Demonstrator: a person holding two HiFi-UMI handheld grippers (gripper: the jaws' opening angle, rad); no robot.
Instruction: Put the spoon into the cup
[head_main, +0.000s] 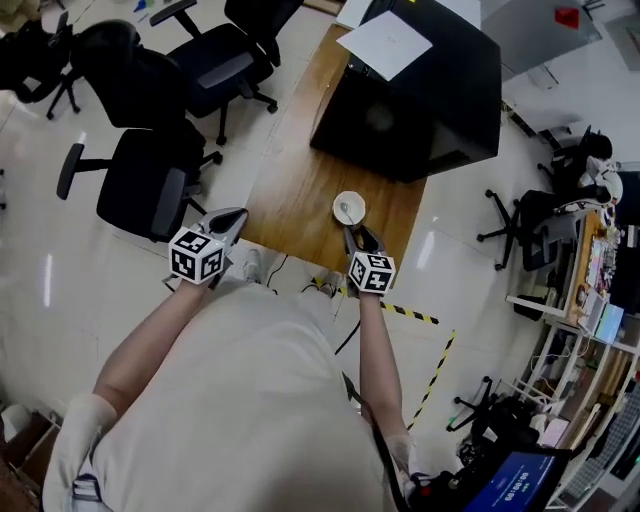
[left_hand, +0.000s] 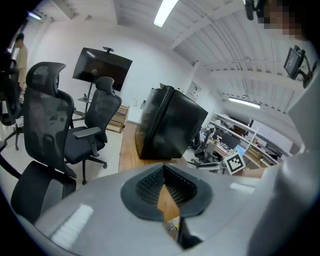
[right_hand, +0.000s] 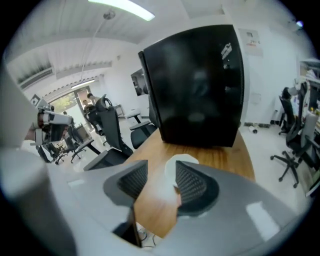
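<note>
A small white cup (head_main: 349, 209) stands near the front edge of the wooden table (head_main: 295, 180); a metal spoon (head_main: 347, 211) seems to lie inside it. My right gripper (head_main: 361, 236) hovers just short of the cup, open, with nothing between its jaws. In the right gripper view the cup (right_hand: 173, 166) shows past the gripper (right_hand: 161, 171), partly behind the right pad (right_hand: 192, 185). My left gripper (head_main: 232, 218) is at the table's left front corner, away from the cup. In the left gripper view its gripper (left_hand: 163, 172) has pads meeting at the tips and holds nothing.
A large black box (head_main: 410, 90) with a white sheet (head_main: 385, 42) on top fills the table's far end. Black office chairs (head_main: 150, 180) stand left of the table. Yellow-black tape (head_main: 420, 315) marks the floor by the table's near edge. Cluttered desks are at the right.
</note>
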